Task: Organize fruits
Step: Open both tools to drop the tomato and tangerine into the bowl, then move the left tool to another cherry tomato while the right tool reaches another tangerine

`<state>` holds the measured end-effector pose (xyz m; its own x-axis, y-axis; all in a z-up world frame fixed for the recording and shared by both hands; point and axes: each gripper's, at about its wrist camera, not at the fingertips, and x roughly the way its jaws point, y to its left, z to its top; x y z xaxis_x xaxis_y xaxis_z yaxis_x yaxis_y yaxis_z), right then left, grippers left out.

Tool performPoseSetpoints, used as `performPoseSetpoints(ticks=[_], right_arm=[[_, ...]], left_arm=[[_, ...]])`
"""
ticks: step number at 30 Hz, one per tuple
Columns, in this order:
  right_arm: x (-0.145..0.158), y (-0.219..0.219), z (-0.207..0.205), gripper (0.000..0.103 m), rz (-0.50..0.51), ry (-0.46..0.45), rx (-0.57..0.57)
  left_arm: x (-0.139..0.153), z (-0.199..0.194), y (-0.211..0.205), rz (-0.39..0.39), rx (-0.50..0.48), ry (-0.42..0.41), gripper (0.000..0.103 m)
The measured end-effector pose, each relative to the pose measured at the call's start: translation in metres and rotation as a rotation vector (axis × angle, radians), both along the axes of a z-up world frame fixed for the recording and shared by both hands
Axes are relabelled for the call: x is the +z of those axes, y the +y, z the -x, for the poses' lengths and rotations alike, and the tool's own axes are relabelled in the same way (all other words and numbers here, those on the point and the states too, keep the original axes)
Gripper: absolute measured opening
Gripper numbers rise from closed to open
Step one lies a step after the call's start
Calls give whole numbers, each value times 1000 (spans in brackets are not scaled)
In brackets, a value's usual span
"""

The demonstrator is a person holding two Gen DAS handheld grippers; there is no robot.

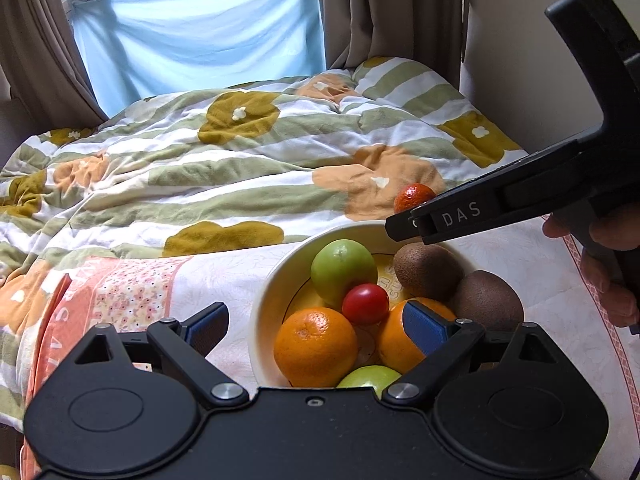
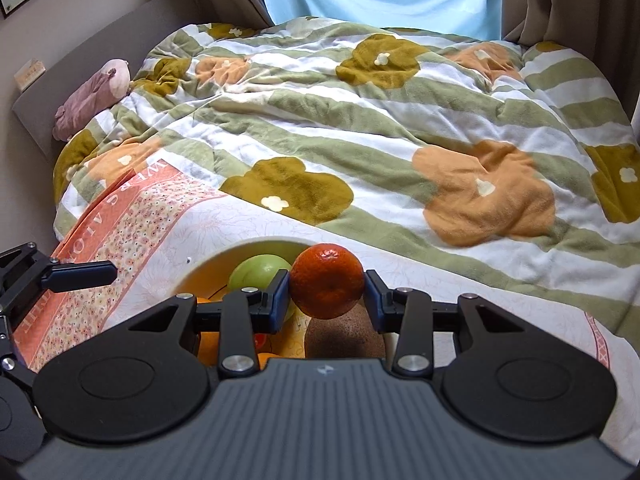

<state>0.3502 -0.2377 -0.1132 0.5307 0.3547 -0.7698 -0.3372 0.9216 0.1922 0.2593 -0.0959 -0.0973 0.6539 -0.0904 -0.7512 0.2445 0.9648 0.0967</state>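
A cream bowl [image 1: 268, 300] sits on the bed and holds two oranges [image 1: 315, 346], two green apples [image 1: 343, 266], a small red tomato [image 1: 365, 304] and two kiwis [image 1: 427, 270]. My right gripper [image 2: 326, 282] is shut on a small mandarin [image 2: 327, 280] and holds it above the bowl's far rim, over a kiwi [image 2: 344, 340]. The mandarin also shows in the left wrist view [image 1: 414, 197] beside the right gripper's black arm [image 1: 460, 216]. My left gripper [image 1: 316, 326] is open and empty, low over the near side of the bowl.
A rumpled flowered quilt [image 1: 240, 160] covers the far half of the bed. A pink patterned sheet [image 1: 120, 292] lies left of the bowl. A pink plush toy [image 2: 94, 94] lies at the headboard. Curtains and a blue cloth [image 1: 200, 36] hang behind.
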Motion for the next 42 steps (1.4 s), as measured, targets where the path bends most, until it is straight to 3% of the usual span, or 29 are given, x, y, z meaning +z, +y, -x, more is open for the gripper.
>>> performPoseSetpoints(ticks=[9,10,12,13,24,32,42], right_arm=[[-17,4,-10,58,-11,24,-19],[-17,3,-10,62,-17,21,-18],[-16,1,-9,97,-30,19,-16],[-15,0,-7,103,-40,14,-20],[1,-2,7,103,-68,-21,-31],[33,-1,35,103,-55,-84,-57],[82,-2,98,103,-30,-156,-188]], left_arm=[[-2,-1,10,-9,36,3,96],[-2,-1,11,-7,38,5,96],[-1,0,12,-4,42,7,96],[-1,1,12,-3,43,8,96],[8,9,14,-13,55,-11,96],[34,26,23,-3,50,-76,96],[71,63,50,17,0,-171,102]])
